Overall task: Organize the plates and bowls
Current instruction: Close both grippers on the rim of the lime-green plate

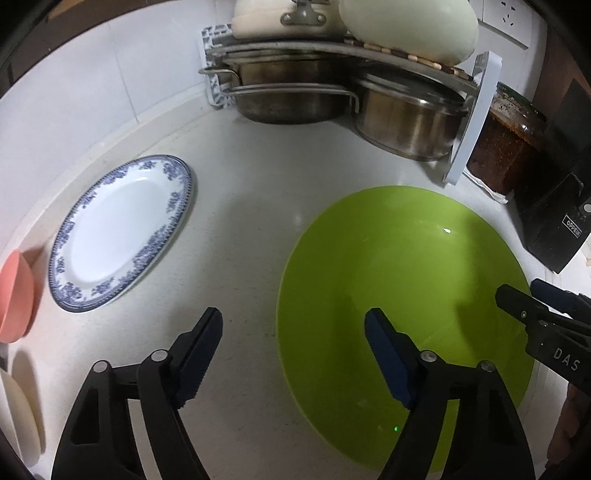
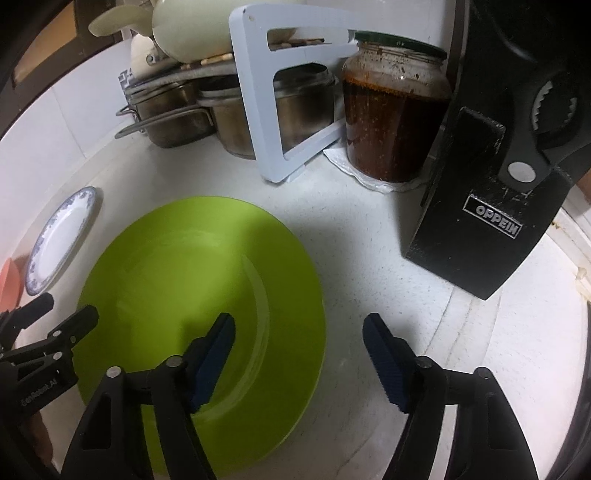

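A large green plate (image 1: pixel 402 291) lies flat on the white counter; it also shows in the right wrist view (image 2: pixel 177 273). A blue-patterned white oval plate (image 1: pixel 118 232) lies to its left, seen small in the right wrist view (image 2: pixel 61 236). A pink bowl (image 1: pixel 14 295) and a cream dish (image 1: pixel 18 417) sit at the far left edge. My left gripper (image 1: pixel 295 325) is open, straddling the green plate's left rim. My right gripper (image 2: pixel 299 328) is open, straddling its right rim, and shows at the right edge of the left wrist view (image 1: pixel 532 295).
A white rack (image 2: pixel 258 110) with steel pots (image 1: pixel 295 99) and cream dishes on top (image 1: pixel 406 26) stands at the back. A jar of dark sauce (image 2: pixel 395 110) and a black knife block (image 2: pixel 480 206) stand at the right. Tiled wall behind.
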Demonstrator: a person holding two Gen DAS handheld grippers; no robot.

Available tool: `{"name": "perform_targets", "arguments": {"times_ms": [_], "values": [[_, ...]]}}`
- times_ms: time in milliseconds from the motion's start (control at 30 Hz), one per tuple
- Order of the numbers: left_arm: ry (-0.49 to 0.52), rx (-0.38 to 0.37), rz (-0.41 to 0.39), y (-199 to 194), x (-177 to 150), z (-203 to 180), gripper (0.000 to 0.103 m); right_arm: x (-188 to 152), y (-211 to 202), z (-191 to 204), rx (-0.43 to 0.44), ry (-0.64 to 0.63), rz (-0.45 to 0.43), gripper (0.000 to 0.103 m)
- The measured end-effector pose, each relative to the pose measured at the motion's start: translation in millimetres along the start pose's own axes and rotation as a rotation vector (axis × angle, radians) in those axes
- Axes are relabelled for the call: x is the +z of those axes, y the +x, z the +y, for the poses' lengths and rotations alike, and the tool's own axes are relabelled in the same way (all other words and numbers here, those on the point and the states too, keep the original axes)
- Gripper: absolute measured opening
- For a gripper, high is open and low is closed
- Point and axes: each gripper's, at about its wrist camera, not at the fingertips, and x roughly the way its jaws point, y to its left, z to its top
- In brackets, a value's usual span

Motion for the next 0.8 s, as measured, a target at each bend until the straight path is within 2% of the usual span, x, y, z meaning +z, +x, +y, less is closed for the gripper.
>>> {"name": "perform_targets", "arguments": {"times_ms": [300, 433, 567, 800], "values": [[0.002, -0.050, 0.042, 11.3, 3.5, -3.6, 0.064, 2.8, 11.7, -2.6, 0.018, 0.010, 0.028, 0.057], [0.006, -0.086, 0.059, 14.6, 4.8, -5.2, 0.053, 3.0, 14.7, -3.8, 0.030, 0.016, 0.033, 0.052], [-0.009, -0.098, 0.063, 15.8, 5.4, -3.5, 0.047, 3.8, 14.7, -1.4, 0.045, 0.008, 0.033, 0.043], [-0.016, -0.083, 0.063, 14.4, 5.1, -1.2, 0.042, 6.1, 13.9, 1.2, 0.030, 0.008, 0.050, 0.042]]}}
